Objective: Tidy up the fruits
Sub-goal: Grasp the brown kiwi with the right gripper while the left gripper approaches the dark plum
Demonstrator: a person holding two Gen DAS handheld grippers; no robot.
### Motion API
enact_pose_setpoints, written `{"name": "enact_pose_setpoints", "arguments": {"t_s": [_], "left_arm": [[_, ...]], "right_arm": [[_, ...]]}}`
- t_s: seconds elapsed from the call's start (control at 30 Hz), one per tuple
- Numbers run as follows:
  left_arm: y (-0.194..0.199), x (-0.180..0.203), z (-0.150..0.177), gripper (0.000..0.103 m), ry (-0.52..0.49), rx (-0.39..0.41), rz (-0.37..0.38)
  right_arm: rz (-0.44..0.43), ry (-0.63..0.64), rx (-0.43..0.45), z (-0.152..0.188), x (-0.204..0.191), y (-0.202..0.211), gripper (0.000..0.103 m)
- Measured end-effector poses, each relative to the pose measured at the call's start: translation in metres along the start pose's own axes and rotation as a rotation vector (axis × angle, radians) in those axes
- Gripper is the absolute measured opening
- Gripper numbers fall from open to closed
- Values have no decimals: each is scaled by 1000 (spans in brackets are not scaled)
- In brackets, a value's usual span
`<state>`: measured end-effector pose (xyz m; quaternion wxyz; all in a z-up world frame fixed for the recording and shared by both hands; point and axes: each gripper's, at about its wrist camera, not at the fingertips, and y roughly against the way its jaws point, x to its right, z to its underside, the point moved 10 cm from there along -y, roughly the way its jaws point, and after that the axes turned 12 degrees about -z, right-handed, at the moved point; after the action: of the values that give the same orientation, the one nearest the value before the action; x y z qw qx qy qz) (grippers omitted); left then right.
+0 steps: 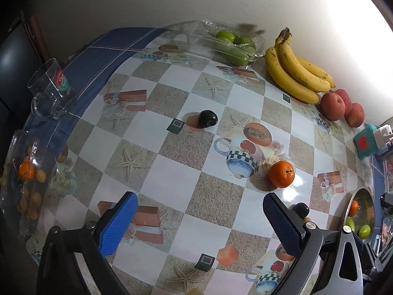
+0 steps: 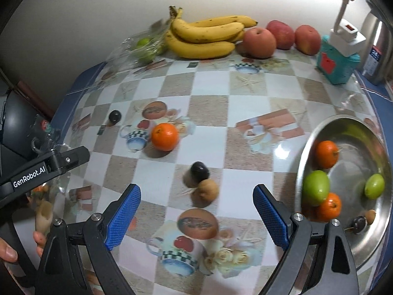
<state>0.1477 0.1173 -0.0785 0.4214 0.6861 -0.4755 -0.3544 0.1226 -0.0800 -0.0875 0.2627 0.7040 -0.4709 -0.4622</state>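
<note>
Both tongs, the left gripper (image 1: pixel 199 223) and the right gripper (image 2: pixel 196 217), hang released and empty over a glossy checkered tablecloth (image 2: pixel 208 113), a loose orange (image 2: pixel 164 136) at centre-left, while at right a round steel bowl (image 2: pixel 343 123) holds two oranges, two green fruits and small dark and tan ones.

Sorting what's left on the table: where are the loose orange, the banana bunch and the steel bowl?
loose orange (image 2: pixel 164 137), right wrist view, middle of its peel.
banana bunch (image 2: pixel 203 38), right wrist view, middle banana's side.
steel bowl (image 2: pixel 353 132), right wrist view, bare inner wall.
</note>
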Motion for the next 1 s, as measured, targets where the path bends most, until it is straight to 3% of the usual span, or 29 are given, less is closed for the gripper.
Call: {"name": "enact_pose_setpoints", "arguments": {"t_s": [0.37,0.57,1.0], "left_arm": [[5,22,-2,103,-31,5,51],[-7,40,7,103,-51,-55,76],[-34,54,24,103,-75,-149,65]], "right_arm": [[-21,-112,47,-11,29,4,93],[-41,-103,41,-12,27,1,93],[15,-40,-83,10,32,-37,89]]}}
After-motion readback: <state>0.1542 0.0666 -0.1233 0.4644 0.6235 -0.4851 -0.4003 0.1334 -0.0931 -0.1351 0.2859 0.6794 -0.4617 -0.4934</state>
